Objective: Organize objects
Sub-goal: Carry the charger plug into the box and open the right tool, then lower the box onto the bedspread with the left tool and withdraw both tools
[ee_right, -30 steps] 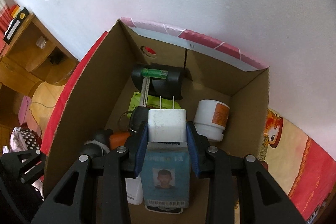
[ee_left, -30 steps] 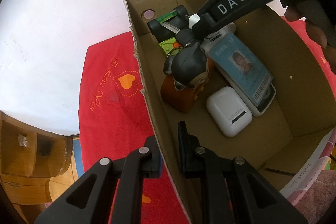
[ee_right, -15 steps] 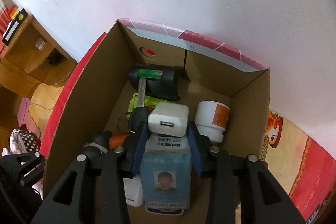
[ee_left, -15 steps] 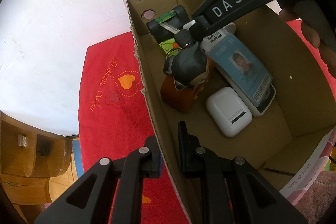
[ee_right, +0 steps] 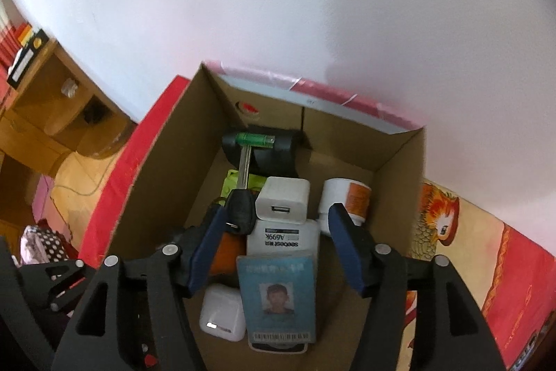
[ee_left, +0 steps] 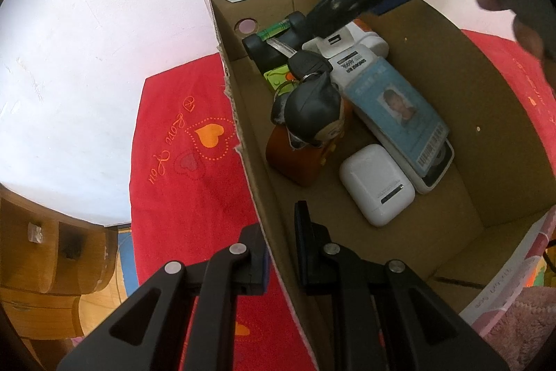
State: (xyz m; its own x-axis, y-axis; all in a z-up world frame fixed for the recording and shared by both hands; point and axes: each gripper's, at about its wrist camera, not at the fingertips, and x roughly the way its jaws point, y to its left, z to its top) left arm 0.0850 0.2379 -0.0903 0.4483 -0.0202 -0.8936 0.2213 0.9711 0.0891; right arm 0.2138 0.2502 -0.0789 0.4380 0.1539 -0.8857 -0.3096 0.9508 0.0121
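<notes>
An open cardboard box (ee_left: 243, 134) holds several small items. My left gripper (ee_left: 279, 249) is shut on its near left wall. My right gripper (ee_right: 276, 218) hovers above the box's middle, its jaws opening. Between them, untouched by the blue pads, a white USB charger (ee_right: 283, 204) lies on a white power bank (ee_right: 281, 239). In the left wrist view the charger (ee_left: 332, 40) sits just under the right gripper's tip (ee_left: 330, 9). An ID card (ee_right: 278, 294), a white earbud case (ee_right: 222, 315), a black car key (ee_right: 243, 211) and a white jar (ee_right: 347, 197) lie around it.
A dark-haired figurine (ee_left: 309, 124) leans by the left wall, and a black object with a green band (ee_right: 264, 145) sits at the back. The box rests on a red cloth (ee_left: 180, 145) against a white wall. A wooden shelf (ee_left: 52, 249) stands lower left.
The right jaws spread and let go of the white charger, which tipped from prongs-up to lying on the power bank. The right gripper drew back a little. The left gripper kept still.
</notes>
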